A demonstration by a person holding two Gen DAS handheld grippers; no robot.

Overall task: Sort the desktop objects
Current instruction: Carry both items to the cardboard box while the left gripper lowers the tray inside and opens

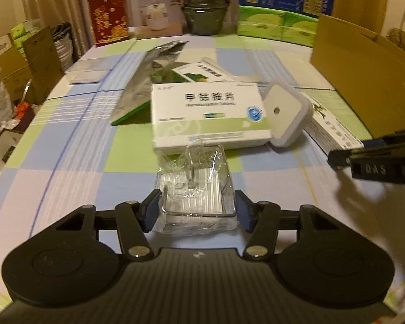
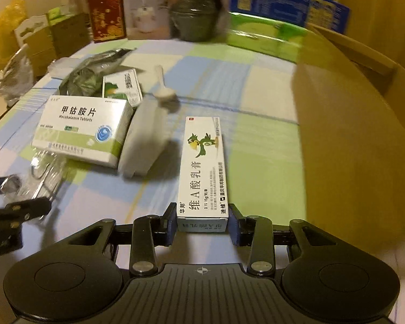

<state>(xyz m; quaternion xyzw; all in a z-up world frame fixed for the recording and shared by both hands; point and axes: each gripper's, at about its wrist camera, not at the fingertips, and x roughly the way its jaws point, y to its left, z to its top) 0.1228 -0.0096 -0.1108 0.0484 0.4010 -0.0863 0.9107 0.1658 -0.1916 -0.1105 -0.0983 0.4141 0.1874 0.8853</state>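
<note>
Sorting looks barely begun, judging by the pile in the middle of the table (image 1: 67, 148).

Left gripper (image 1: 197, 210): jaws set either side of a clear plastic tray (image 1: 195, 189) in crinkly wrap, pads at or very near its sides. View is blurry, so can't tell if it's actually pinched.

Right gripper (image 2: 202, 218): jaws clenched on the near end of a long ointment box (image 2: 202, 172), rest of the box pointing away over the cloth.

Not yet sorted: big tablet box (image 1: 208, 113), white square gadget (image 1: 283, 113) leaning against it, small green box (image 1: 199, 71), foil pouch (image 1: 151, 78), white scoop (image 2: 163, 86).

Cardboard box (image 2: 359, 124) on the right is prob. the drop spot. Its inside isn't visible, so nothing can be counted as done.
</note>
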